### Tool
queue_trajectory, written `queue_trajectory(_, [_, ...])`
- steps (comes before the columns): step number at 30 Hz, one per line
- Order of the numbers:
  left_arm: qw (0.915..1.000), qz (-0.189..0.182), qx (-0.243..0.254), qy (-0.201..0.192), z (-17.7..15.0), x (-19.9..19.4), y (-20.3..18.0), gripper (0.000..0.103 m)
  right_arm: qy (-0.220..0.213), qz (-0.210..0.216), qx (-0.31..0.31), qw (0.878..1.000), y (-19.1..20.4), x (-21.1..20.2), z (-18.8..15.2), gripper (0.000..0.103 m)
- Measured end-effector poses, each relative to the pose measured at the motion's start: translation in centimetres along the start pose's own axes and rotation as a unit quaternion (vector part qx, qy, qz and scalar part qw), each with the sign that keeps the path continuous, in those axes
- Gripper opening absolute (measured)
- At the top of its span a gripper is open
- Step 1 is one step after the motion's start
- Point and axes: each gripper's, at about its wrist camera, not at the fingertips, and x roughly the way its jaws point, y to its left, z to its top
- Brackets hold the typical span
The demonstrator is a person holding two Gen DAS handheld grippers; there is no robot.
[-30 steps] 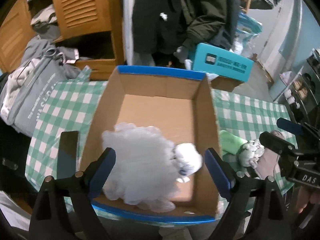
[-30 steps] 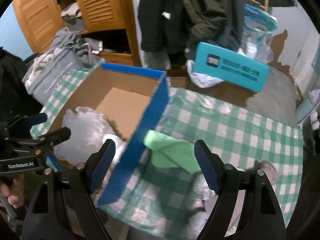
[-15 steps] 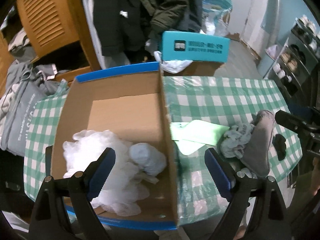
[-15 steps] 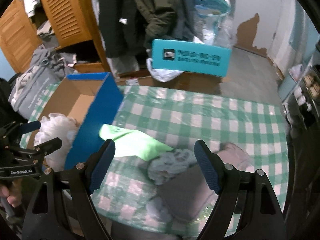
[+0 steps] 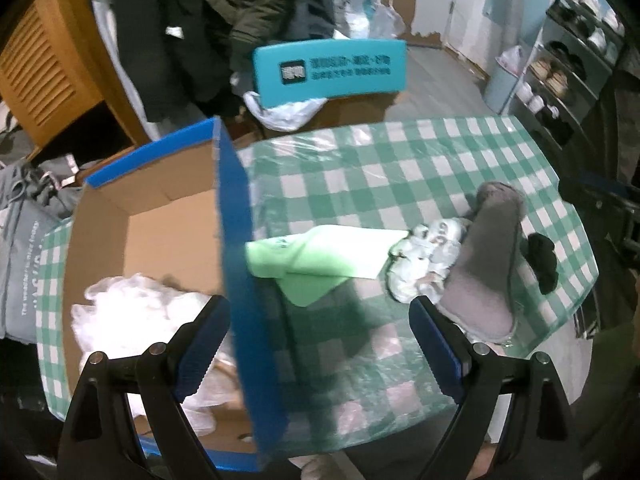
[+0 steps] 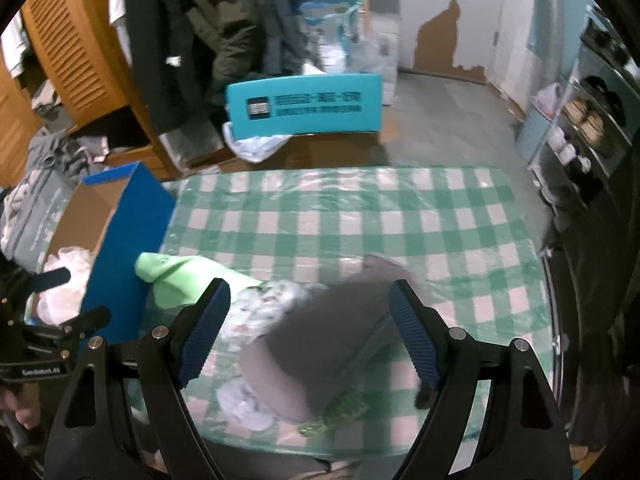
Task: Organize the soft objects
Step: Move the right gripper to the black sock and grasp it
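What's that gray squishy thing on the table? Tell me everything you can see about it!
The gray soft item is a long, rounded piece of fuzzy-looking fabric, plain gray with no pattern. It lies flat on the checked tablecloth, near the table's right front corner, outside the cardboard box. One long side presses against a crumpled whitish cloth; a small black thing sits on its other side. In the right wrist view it lies just beyond the open right gripper, which is not touching it. The picture is too blurry to say exactly what it is.

The box wall [image 5: 236, 264] hides part of the white fluff [image 5: 132, 312].
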Motion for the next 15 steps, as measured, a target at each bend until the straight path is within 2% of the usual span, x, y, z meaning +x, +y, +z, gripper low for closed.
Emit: queue_trajectory(15, [0.9974, -0.037, 0.054, 0.03, 0.9, 2.7, -6.8, 0.092, 0.018, -0.043, 0.073, 0.996, -8.7, 0.7, -2.6, 0.081])
